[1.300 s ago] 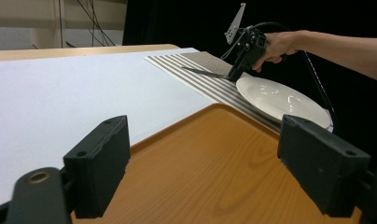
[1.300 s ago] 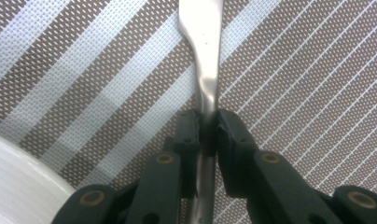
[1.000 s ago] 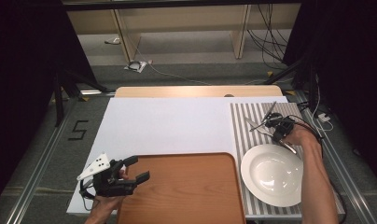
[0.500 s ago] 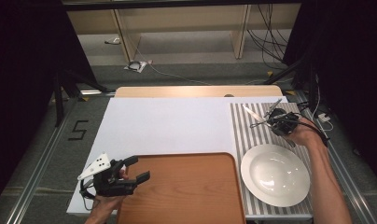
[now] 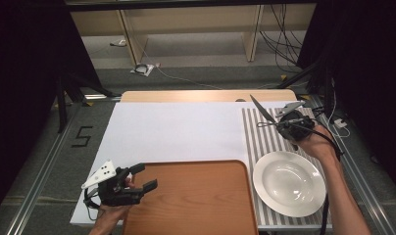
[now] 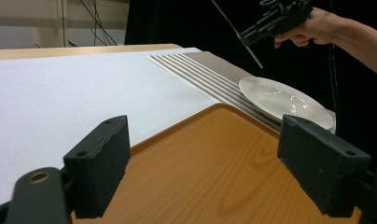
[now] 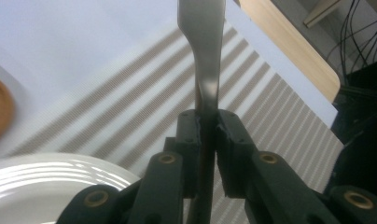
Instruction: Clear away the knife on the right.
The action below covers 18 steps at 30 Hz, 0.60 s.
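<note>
white table, striped mat, wooden tray, right gripper jaws clenched on utensil, left gripper jaws released

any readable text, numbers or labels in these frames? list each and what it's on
"5" – dark figure marked on the grey floor, left of the table, in the high view.
No readable text on the wooden tray, the white plate, the striped mat or the utensil.
</note>
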Each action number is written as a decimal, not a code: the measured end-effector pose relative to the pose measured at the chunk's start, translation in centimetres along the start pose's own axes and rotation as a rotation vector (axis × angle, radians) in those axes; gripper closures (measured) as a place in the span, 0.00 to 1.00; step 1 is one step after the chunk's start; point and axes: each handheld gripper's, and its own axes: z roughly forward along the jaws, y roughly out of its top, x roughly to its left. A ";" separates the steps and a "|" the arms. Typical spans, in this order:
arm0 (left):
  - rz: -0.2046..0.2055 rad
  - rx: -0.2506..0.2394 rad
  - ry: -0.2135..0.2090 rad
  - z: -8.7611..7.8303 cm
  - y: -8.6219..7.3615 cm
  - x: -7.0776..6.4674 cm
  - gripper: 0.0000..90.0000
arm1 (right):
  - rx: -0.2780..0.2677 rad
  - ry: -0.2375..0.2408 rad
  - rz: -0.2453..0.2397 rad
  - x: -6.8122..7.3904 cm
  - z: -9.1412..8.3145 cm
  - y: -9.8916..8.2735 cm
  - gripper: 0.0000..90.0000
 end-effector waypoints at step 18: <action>0.001 -0.001 -0.001 0.0 0.0 0.0 0.19 | -0.337 0.226 0.069 7.5 -5.7 0.7 0.90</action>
